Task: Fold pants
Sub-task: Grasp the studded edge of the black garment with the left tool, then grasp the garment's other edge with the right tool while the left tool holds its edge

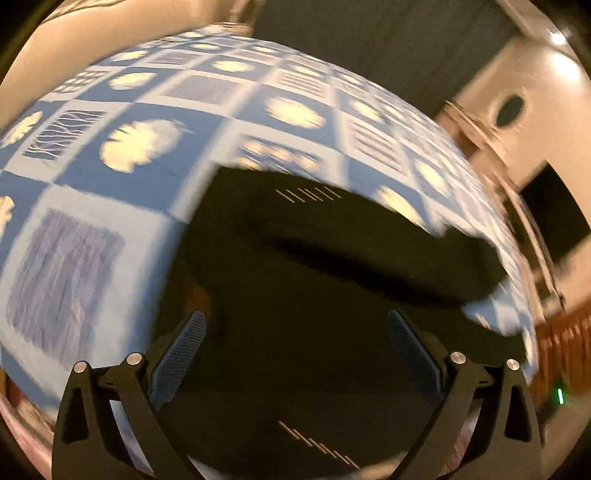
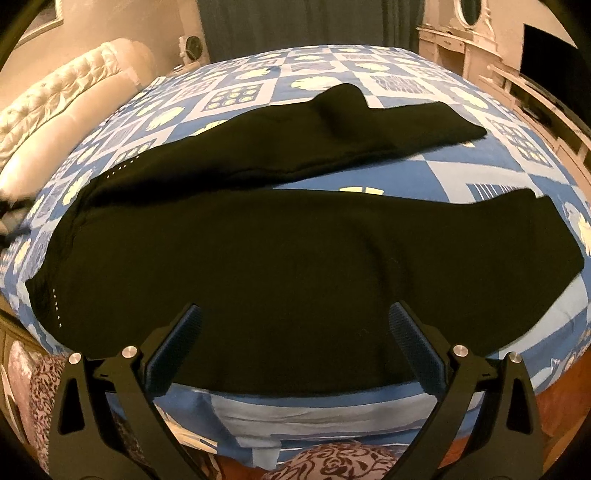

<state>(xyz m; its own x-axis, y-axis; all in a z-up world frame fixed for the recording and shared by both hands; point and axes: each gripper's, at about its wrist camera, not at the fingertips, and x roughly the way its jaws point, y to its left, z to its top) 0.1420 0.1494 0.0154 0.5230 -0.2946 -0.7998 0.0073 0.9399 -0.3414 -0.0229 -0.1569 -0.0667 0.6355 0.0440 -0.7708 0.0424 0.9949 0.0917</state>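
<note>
Black pants lie spread flat on a blue patterned bedspread, waist to the left and both legs running right, with a strip of bedspread between the legs. My right gripper hovers open over the near leg, close to the bed's front edge, holding nothing. In the blurred left wrist view the same black pants fill the lower middle, with small pale stitch marks near two edges. My left gripper is open just above the cloth, fingers wide apart and nothing between them.
A cream tufted headboard bounds the bed on the left. A pale dresser with an oval mirror and a dark screen stands at the right. A floral rug lies on the floor below the bed's front edge.
</note>
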